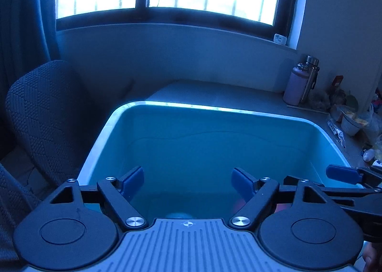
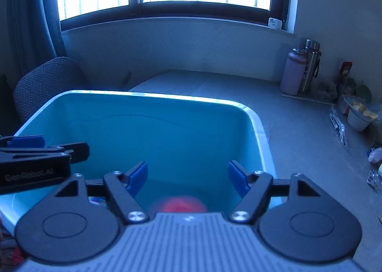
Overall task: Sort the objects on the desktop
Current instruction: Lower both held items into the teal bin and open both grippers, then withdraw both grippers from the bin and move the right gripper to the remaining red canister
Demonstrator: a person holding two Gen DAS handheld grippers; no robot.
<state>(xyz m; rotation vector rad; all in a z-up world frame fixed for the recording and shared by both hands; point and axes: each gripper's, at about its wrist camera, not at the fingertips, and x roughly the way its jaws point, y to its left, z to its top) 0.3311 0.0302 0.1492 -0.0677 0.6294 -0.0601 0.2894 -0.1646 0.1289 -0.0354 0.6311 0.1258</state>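
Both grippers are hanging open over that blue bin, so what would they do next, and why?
Probably lift the right gripper away toward the clutter on the desk. Both it and the left gripper are open and empty above the blue bin, where a blurred red object already lies.

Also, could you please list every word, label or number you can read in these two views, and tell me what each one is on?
"Gen-Robot.AI" (faint, as best it reads): on the black body of the left hand-held gripper, seen in the right wrist view.
Small white box on the window sill: has markings, too small to read.
Red packet and wrappers on the desk at right: print too blurred to read.
Nothing else legible.
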